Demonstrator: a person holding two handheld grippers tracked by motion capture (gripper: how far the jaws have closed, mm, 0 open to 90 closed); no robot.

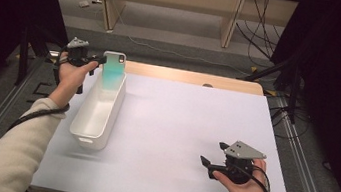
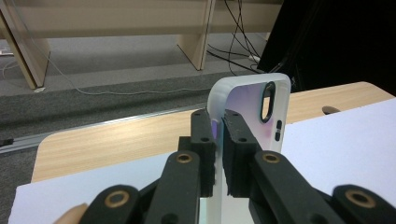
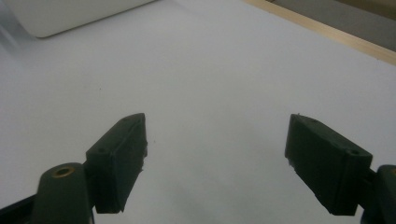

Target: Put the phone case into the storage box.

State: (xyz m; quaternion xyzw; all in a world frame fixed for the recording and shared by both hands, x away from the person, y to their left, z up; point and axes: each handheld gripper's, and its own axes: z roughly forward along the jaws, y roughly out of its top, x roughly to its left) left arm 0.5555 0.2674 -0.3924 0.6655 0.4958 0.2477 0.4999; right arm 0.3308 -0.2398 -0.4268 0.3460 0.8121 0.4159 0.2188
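Over the far end of the white bin point(image 1: 98, 111), at the counter's point(image 1: 179, 127) left side, your left gripper point(image 1: 97, 59) has the phone case point(image 1: 113, 70) clamped by one long edge, and the case stands upright with its lower end dipping toward the bin's far end; whether it touches the bin's wall or floor you cannot tell from the high view. Holding it by the edge keeps the broad face free, which suits lowering it on end into a narrow container rather than laying it flat. From the left gripper view you can see how tight that hold is: the two black jaws stand almost together, with the case's point(image 2: 247, 116) white rim sandwiched between the pads, and the camera cut-out point(image 2: 269, 100) sits above and clear of the grip. The bin lies lengthwise away from you, so the case enters at the end nearest your left hand point(image 1: 71, 74), a short reach that needs no crossing over. Your right gripper point(image 1: 214, 155) waits low over the near right part of the counter, well apart from the bin. Its jaws are spread wide with nothing between them, only bare white surface point(image 3: 210, 93) under them in the right gripper view, and a corner of the bin point(image 3: 70, 16) shows far off at the top. Parked there, it stays out of the left hand's way and seems ready for whatever comes after the case is set down.
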